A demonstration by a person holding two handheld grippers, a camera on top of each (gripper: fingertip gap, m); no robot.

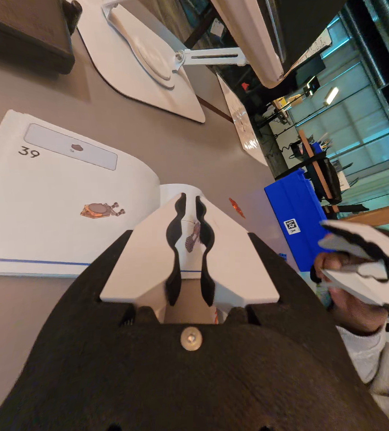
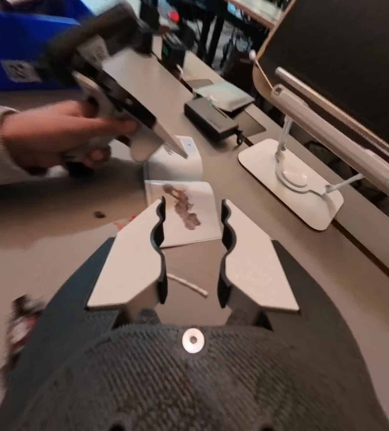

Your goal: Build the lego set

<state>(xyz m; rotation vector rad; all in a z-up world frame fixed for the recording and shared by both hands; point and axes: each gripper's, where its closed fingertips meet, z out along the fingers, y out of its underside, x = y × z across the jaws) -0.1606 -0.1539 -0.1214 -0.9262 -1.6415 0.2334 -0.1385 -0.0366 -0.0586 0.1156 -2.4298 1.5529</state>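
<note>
Booklet (image 1: 55, 210) lay open on tabletop (image 1: 188, 144) for reference | left gripper (image 1: 190, 249) above it, jaws narrow, empty | right gripper (image 2: 192, 251) beside booklet, jaws wide, empty | brown piece (image 2: 99, 214) left of booklet.

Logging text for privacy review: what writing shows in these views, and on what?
Booklet: a large step number and a corner page number, not copied here.
Blue bin: code sticker, not copied.
Black adapter: print too blurred to read.
</note>
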